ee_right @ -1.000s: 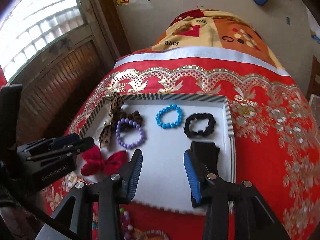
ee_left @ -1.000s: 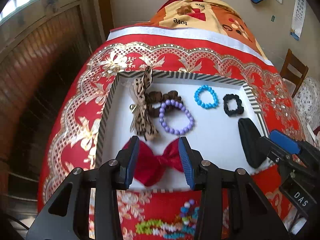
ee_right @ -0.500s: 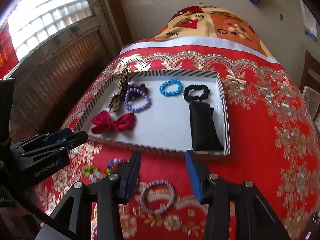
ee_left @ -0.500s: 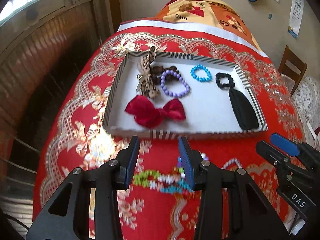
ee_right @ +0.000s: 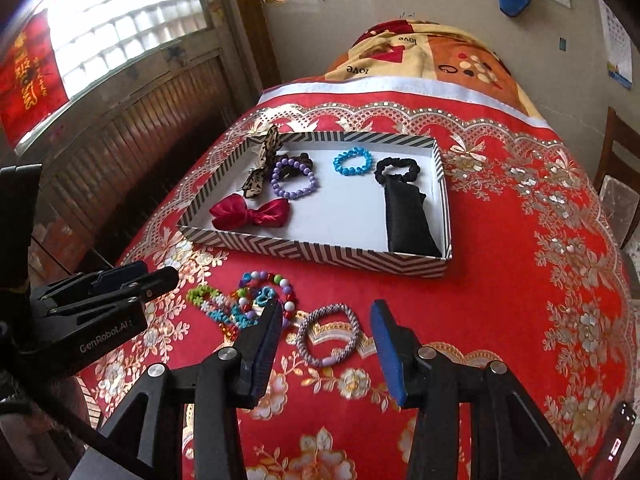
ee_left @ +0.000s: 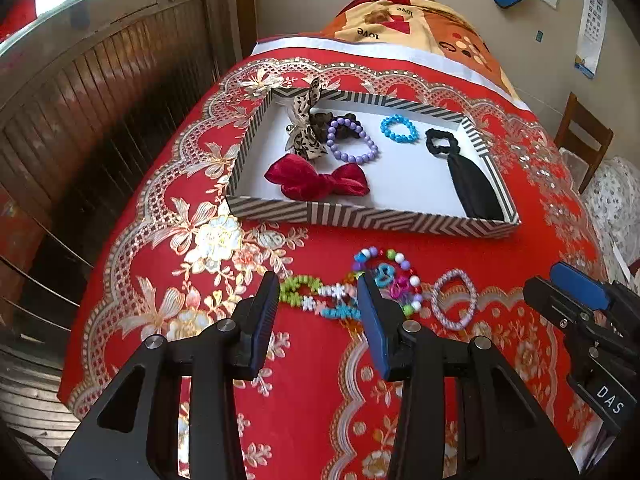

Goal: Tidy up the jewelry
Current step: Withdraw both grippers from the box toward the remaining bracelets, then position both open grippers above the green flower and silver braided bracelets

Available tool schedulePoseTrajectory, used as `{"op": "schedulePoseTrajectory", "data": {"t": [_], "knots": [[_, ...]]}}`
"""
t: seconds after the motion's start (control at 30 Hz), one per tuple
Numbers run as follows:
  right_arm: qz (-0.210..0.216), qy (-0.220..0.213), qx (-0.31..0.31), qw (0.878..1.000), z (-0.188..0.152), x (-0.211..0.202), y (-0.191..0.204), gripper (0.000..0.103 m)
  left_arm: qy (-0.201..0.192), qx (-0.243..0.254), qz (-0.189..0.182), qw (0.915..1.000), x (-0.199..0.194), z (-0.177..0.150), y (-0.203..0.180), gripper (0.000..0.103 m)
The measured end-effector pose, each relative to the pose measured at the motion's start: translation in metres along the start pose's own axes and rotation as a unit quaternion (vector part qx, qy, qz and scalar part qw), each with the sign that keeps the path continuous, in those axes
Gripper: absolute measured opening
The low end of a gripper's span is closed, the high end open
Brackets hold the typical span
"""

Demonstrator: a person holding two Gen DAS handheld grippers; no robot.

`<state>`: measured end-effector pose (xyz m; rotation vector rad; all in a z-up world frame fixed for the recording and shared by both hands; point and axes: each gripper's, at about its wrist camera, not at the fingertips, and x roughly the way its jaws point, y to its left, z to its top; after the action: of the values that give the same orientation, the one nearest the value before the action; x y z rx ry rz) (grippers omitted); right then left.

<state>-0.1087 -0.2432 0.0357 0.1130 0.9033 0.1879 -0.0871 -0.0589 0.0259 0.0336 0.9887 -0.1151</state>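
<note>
A striped tray [ee_left: 372, 216] [ee_right: 320, 251] holds a red bow [ee_left: 316, 180] [ee_right: 250, 213], a leopard bow [ee_left: 304, 128], a purple bead bracelet [ee_left: 352, 140] [ee_right: 294, 180], a blue bead bracelet [ee_left: 398, 128] [ee_right: 352, 162] and a black scrunchie with pouch [ee_left: 472, 176] [ee_right: 404, 208]. In front of the tray lie a multicoloured bead string [ee_left: 352, 292] [ee_right: 244, 300] and a lilac woven bracelet [ee_left: 456, 298] [ee_right: 328, 334]. My left gripper [ee_left: 318, 308] is open and empty above the bead string. My right gripper [ee_right: 324, 334] is open and empty around the woven bracelet, above it.
The table wears a red floral cloth [ee_left: 192, 280] [ee_right: 540, 280]. A wooden panelled wall [ee_left: 80, 100] runs along the left. A wooden chair [ee_left: 580, 136] stands at the right. A patterned blanket [ee_right: 420, 56] lies beyond the tray.
Both grippers have pulled back from over the tray toward the table's near side. The loose bracelets in front of the tray have come into view. Both stay open.
</note>
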Motion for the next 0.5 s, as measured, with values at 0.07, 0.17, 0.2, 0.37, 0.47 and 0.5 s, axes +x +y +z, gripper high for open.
{"op": "schedulePoseTrajectory", "data": {"t": [0.07, 0.17, 0.2, 0.37, 0.47, 0.5], "knots": [[-0.001, -0.001, -0.003, 1.000, -0.003, -0.005, 0.002, 0.044, -0.002, 0.001, 0.000, 1.0000, -0.003, -0.002, 0.000, 0.040], [-0.003, -0.003, -0.006, 1.000, -0.006, -0.010, 0.004, 0.044, -0.007, 0.000, -0.001, 1.0000, -0.009, -0.005, -0.001, 0.040], [-0.003, -0.004, -0.007, 1.000, -0.007, -0.011, 0.004, 0.044, -0.010, 0.000, 0.000, 1.0000, -0.011, -0.006, -0.002, 0.040], [-0.001, -0.004, -0.005, 1.000, -0.011, -0.016, 0.004, 0.044, -0.015, 0.002, 0.002, 0.9999, -0.018, -0.010, -0.002, 0.040], [-0.001, -0.001, -0.005, 1.000, -0.013, -0.016, 0.003, 0.044, -0.014, 0.002, 0.004, 0.9999, -0.019, -0.012, -0.003, 0.040], [0.000, 0.000, -0.005, 1.000, -0.014, -0.016, 0.003, 0.044, -0.014, 0.002, 0.005, 0.9999, -0.019, -0.013, -0.003, 0.040]]}}
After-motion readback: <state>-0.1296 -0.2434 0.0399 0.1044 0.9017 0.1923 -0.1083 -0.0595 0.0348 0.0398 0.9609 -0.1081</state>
